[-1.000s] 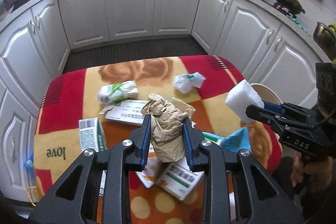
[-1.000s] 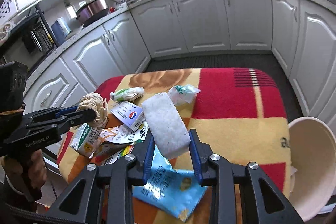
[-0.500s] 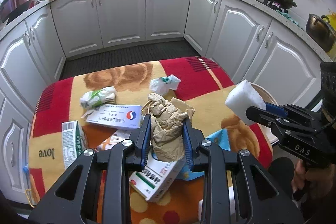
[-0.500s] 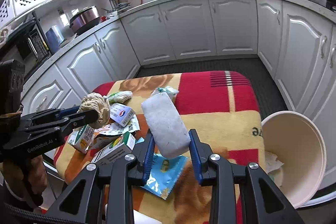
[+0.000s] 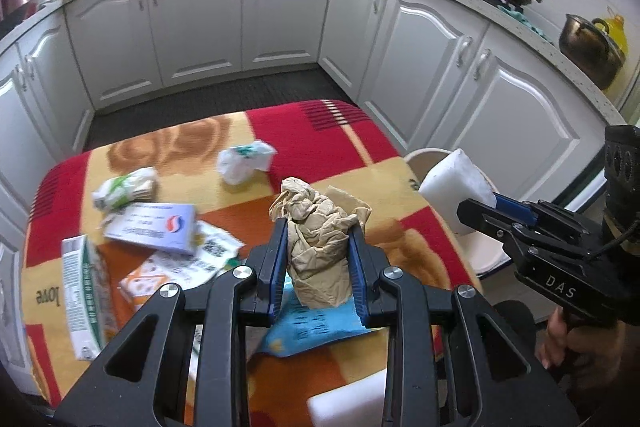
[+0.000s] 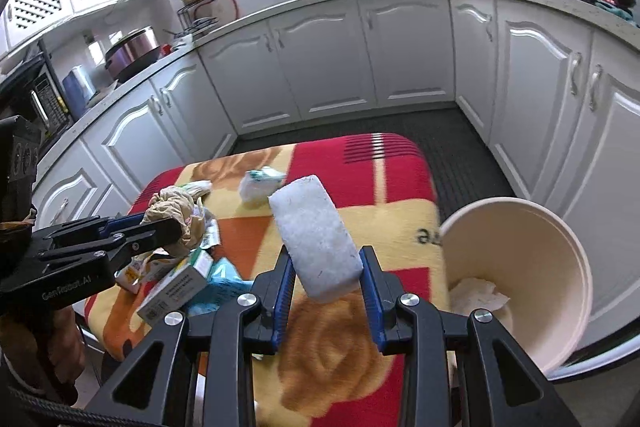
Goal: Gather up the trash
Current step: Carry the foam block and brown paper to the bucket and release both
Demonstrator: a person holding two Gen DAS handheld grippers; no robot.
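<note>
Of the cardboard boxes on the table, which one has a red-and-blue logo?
The flat white box below the green-and-white wrapper. The other box at the left edge has green print instead.

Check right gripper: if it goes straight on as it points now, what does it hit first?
Probably the tablecloth beyond the foam block the right gripper holds. No trash lies dead ahead; the white wrapper sits left of the line, the bin right. Depth is unclear.
</note>
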